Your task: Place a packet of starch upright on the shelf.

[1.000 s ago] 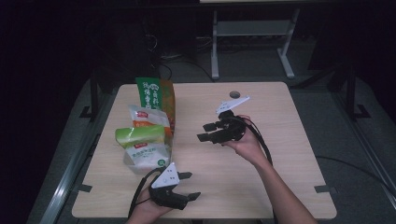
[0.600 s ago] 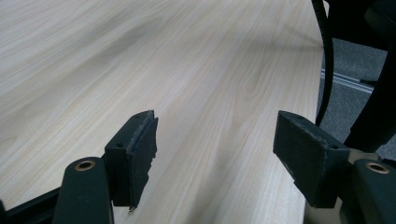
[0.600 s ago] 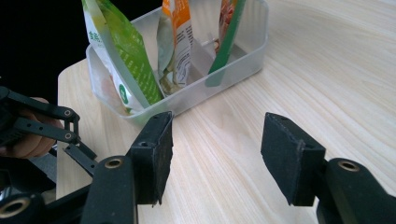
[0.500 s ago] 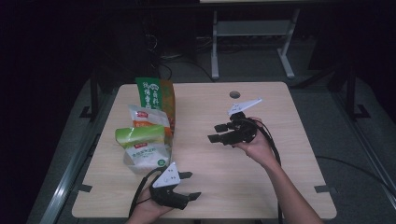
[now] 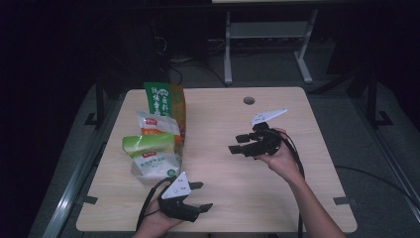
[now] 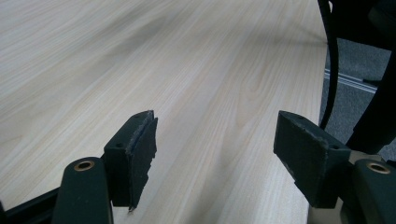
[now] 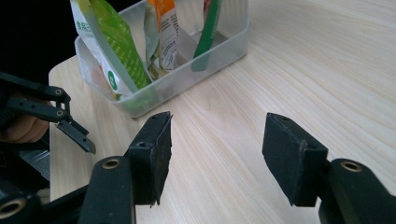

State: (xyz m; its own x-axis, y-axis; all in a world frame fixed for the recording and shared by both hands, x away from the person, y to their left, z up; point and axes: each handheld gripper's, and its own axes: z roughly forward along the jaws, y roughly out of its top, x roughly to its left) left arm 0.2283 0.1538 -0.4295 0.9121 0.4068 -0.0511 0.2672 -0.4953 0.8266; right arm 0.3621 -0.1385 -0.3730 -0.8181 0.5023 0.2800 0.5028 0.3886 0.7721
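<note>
— Anything new with the right gripper (image 5: 236,143)?

— Drawn back toward the right edge of the table (image 5: 223,213), a little farther from the clear bin (image 7: 187,81) than a second ago. Jaws standing well apart, nothing between the pads, just bare wood beneath.

— And the left gripper (image 5: 203,195)?

— Parked at the near edge, same spot as before. Also spread wide and empty, pointing across bare tabletop toward the right edge.

— Whereabouts of the pouches?

— All upright in the bin along the left edge. Tall green-and-orange pouch (image 5: 161,96) at the far end, then an orange-and-white pouch (image 5: 156,126), then the green pouch (image 5: 148,144), with the white pouch (image 5: 154,166) nearest the near edge. No gripper touching any of them.

— Meaning for the work?

— Reads as a retreat rather than an approach. Nothing held, nothing loose left lying on the table. Probably either packing done, or a fresh reach back toward the left edge needed before anything else can be lifted.
</note>
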